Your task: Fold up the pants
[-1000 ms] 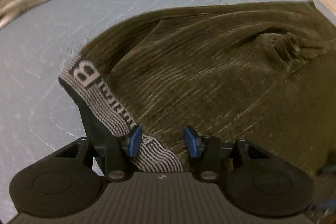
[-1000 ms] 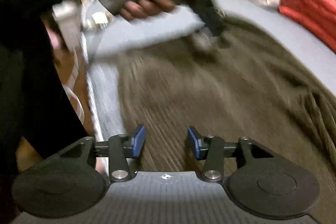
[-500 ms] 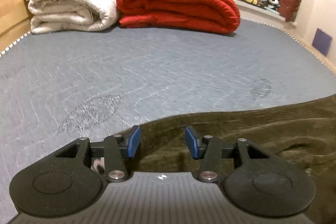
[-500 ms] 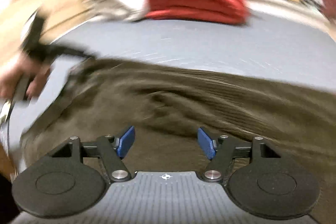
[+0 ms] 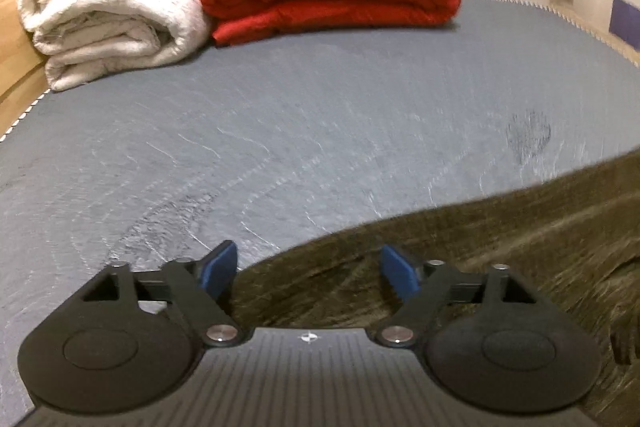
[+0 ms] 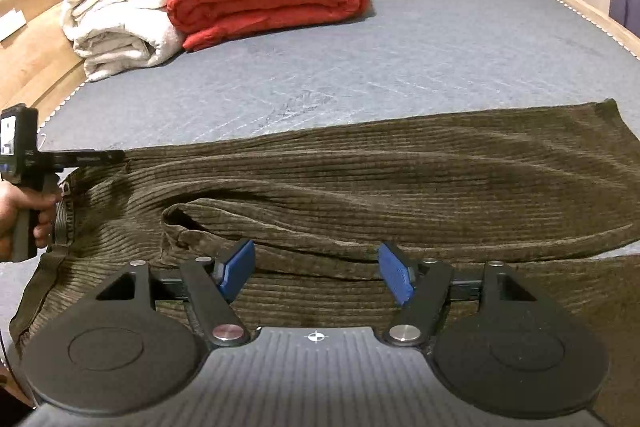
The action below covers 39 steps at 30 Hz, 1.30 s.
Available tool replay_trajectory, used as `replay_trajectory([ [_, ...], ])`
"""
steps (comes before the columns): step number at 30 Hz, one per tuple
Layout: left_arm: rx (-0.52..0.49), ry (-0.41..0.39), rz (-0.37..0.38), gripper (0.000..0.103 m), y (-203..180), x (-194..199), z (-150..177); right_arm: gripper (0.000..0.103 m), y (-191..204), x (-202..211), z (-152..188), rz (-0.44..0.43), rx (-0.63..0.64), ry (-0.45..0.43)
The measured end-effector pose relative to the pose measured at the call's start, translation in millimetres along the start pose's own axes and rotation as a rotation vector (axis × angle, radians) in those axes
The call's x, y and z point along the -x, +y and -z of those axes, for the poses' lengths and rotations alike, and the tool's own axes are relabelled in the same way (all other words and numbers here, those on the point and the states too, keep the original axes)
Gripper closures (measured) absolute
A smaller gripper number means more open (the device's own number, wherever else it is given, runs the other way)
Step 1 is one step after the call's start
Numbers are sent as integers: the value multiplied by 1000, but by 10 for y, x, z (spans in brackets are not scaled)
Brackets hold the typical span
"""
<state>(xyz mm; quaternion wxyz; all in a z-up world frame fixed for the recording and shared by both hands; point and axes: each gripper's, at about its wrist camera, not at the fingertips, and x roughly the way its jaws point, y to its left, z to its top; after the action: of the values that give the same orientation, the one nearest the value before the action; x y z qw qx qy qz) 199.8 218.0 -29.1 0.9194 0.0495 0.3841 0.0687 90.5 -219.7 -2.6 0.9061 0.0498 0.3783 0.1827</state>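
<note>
While both sets of blue pads stand wide apart with nothing between them, the left hand-held gripper [image 5: 308,269] hovers at the edge of the olive corduroy pants [image 6: 360,183], which lie spread lengthwise across the grey bed [image 6: 420,47] just ahead of the right hand-held gripper [image 6: 316,273]. Half a second ago the left pads were much closer together, and a second ago they seemed, through blur, to straddle the striped waistband [image 6: 64,215].

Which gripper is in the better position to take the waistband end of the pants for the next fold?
Probably the left gripper: it is open at the waistband end of the pants, while the right gripper, also open, hangs over the middle of the legs.
</note>
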Motion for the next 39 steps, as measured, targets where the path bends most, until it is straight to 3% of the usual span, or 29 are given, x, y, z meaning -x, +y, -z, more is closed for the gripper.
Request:
replay_trajectory([
  [5, -94, 20, -50, 17, -184, -147, 30, 31, -95, 15, -29, 13, -29, 3],
  [11, -117, 37, -75, 17, -251, -230, -10, 31, -190, 23, -17, 25, -68, 3],
  [13, -121, 37, -66, 22, -265, -234, -11, 31, -207, -3, -12, 32, -75, 13],
  [16, -146, 24, -43, 45, -302, -206, -17, 31, -221, -35, -8, 33, -95, 29],
  [20, -190, 3, -62, 85, -370, -135, -42, 31, -201, -5, -16, 36, -91, 22],
  [24, -168, -8, -58, 96, -343, -36, -89, 31, -184, 10, -13, 44, -87, 21],
  [31, -200, -39, -45, 100, -370, 213, -78, 31, -155, 126, -27, 70, -81, 8],
  [39, -255, -100, 2, 101, -459, 785, 70, 31, -91, 433, -3, 114, -71, -42],
])
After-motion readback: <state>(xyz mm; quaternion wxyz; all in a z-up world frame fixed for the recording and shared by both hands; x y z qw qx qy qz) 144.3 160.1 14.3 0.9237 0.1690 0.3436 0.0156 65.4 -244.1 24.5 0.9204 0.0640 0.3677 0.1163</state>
